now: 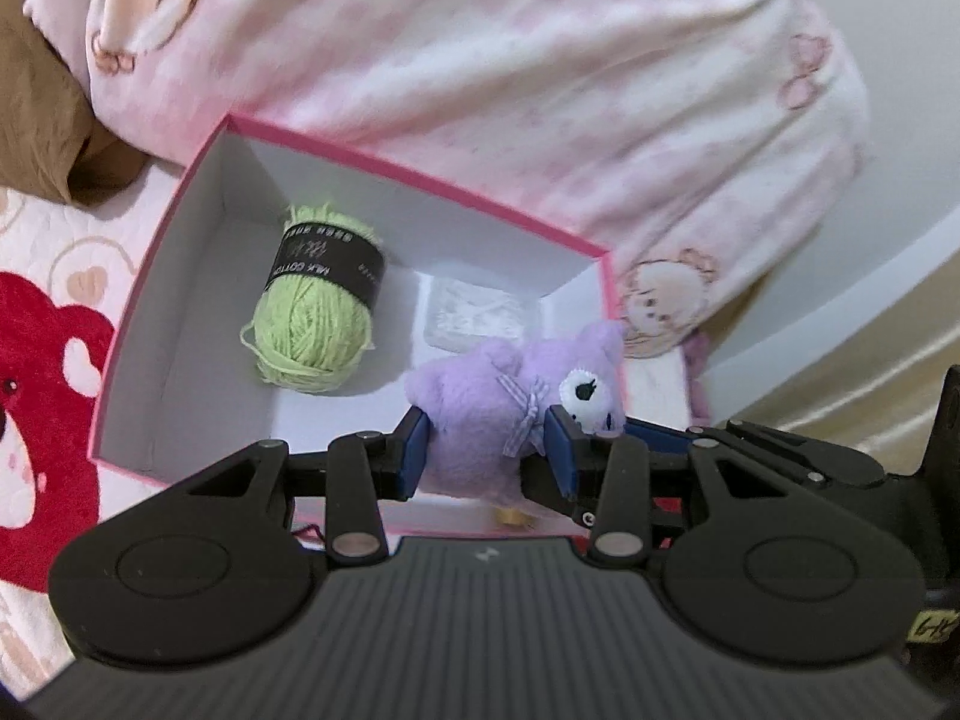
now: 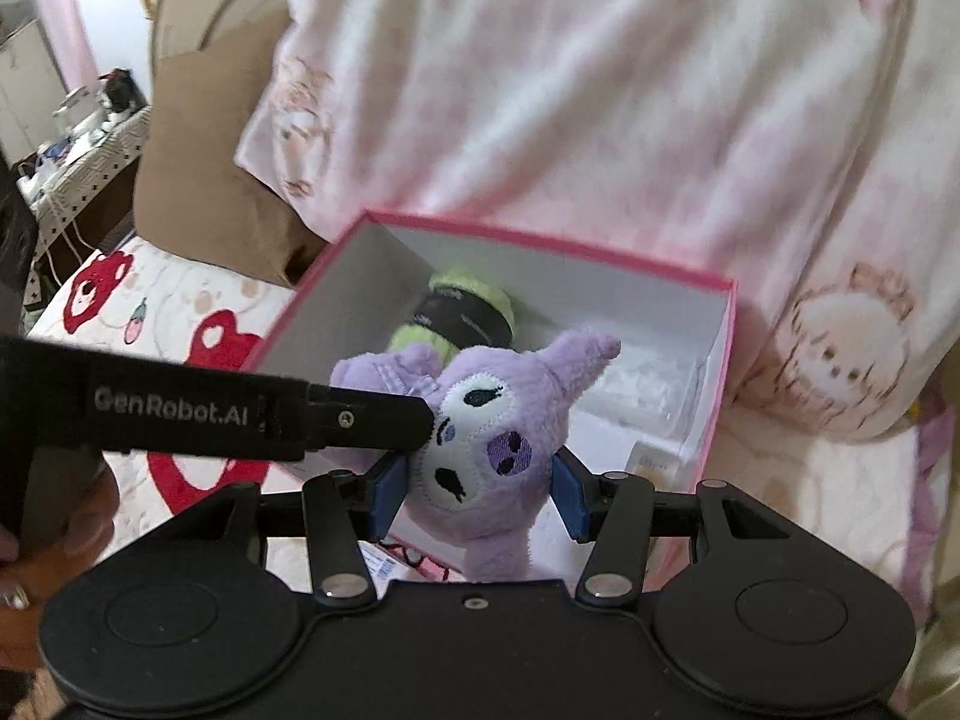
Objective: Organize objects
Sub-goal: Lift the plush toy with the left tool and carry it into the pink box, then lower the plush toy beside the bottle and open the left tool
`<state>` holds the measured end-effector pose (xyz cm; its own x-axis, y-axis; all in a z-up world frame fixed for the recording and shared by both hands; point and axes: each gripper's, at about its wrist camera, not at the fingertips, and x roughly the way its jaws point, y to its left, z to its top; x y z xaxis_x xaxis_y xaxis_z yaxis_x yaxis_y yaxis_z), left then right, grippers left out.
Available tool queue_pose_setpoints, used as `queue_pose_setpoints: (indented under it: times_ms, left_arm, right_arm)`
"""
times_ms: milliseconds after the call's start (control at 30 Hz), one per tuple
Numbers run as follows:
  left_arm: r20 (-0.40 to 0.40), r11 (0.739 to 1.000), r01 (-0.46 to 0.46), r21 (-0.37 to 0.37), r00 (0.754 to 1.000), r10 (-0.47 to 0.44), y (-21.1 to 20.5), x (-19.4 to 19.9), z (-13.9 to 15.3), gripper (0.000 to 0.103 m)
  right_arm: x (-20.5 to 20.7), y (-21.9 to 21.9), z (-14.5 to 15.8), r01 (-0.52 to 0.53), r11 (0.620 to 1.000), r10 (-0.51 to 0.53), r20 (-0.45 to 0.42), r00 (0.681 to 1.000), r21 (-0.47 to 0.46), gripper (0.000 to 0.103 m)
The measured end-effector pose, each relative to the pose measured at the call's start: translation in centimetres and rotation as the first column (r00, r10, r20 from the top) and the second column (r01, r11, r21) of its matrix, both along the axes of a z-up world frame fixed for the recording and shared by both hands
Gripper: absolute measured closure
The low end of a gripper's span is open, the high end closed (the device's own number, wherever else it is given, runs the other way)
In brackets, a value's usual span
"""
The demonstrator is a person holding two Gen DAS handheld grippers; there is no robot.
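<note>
Pink cartoon bedding [image 1: 540, 90], brown pillow [image 2: 198, 180]

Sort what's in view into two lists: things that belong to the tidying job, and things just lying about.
Part of the job:
- purple plush toy, clamped by both the left hand-held gripper and the right hand-held gripper
- pink box, open
- green yarn ball, inside the box
- white packet, inside the box

Just lying about:
- pink printed blanket
- red bear bedsheet
- brown pillow
</note>
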<state>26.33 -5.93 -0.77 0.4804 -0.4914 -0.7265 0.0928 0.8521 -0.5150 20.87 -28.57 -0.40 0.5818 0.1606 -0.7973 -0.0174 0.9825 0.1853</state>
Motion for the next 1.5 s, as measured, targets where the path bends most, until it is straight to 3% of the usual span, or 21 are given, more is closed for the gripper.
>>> queue_pose_setpoints:
  times_ms: [200,433,633,867,1033,1200,1500]
  left_arm:
    - [-0.081,1.000,-0.014,-0.024,0.997,0.012,0.1,2.3,-4.3,0.063]
    - [-0.107,1.000,-0.016,0.014,0.994,0.017,-0.5,3.5,-7.1,0.063]
    - [-0.129,0.998,0.008,0.058,0.992,-0.001,-1.4,4.4,-8.7,0.063]
    - [-0.142,0.995,0.016,0.095,0.990,-0.003,-1.9,4.7,-9.9,0.061]
    - [-0.067,0.981,0.027,0.194,0.998,-0.014,-2.4,3.8,-8.7,0.054]
    - [-0.042,0.977,0.063,0.205,0.998,-0.055,-2.0,2.3,-6.1,0.049]
    - [-0.013,0.961,0.131,0.245,0.991,-0.132,-0.9,-1.7,-0.9,0.049]
  right_arm:
    - [2.1,-0.8,-3.7,0.005,1.000,-0.004,-0.065,0.998,0.015,0.047]
    - [3.5,-0.3,-6.5,0.008,1.000,-0.010,-0.100,0.995,-0.015,0.047]
    - [4.3,0.8,-8.2,0.007,0.992,-0.024,-0.135,0.991,-0.126,0.048]
    - [5.1,1.3,-9.3,0.040,0.984,-0.074,-0.195,0.978,-0.176,0.048]
    - [4.2,1.0,-7.8,0.040,0.989,-0.065,-0.176,0.982,-0.144,0.047]
    - [1.6,0.2,-5.0,0.033,0.994,-0.044,-0.102,0.994,-0.105,0.042]
    - [-3.7,0.3,0.8,0.006,0.998,-0.005,0.009,1.000,-0.065,0.042]
